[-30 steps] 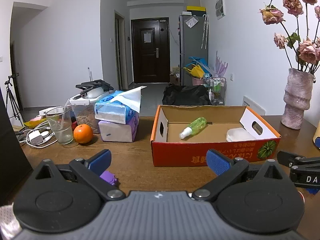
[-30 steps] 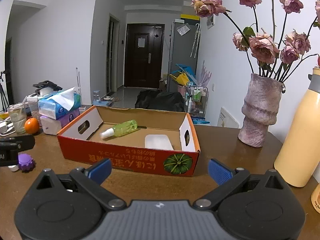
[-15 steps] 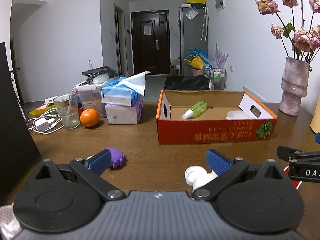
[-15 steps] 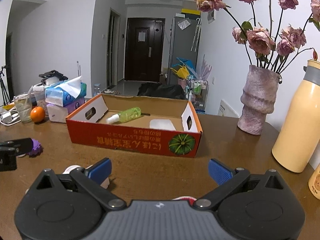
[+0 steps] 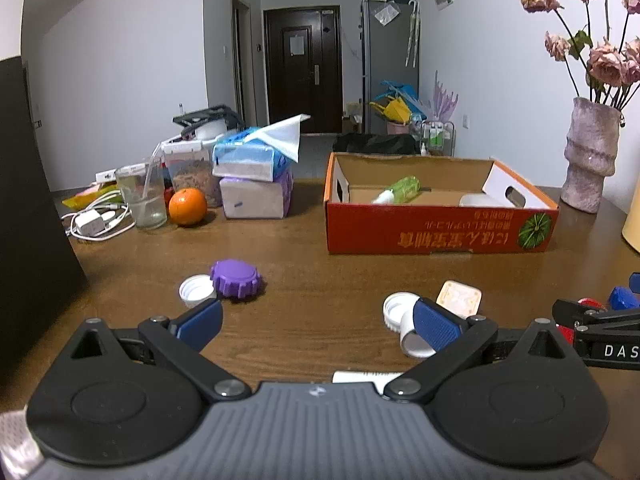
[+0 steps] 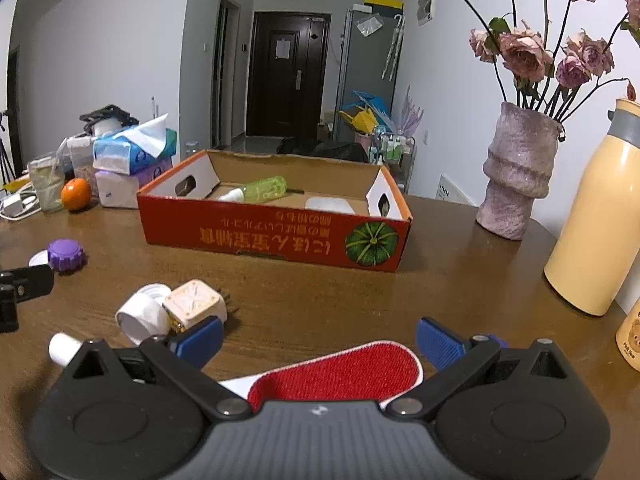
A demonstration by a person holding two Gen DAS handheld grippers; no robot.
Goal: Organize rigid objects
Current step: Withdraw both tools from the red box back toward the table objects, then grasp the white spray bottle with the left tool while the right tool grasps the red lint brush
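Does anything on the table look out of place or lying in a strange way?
Yes. Loose lids lie scattered on the table: a purple cap beside a white cap, and a white tube tipped on its side against a beige cube. The cardboard box shows its print upside down.

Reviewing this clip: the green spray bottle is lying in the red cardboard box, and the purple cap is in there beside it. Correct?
Not quite. The green spray bottle does lie in the red cardboard box, but the purple cap sits on the table in front of it, as the left wrist view shows.
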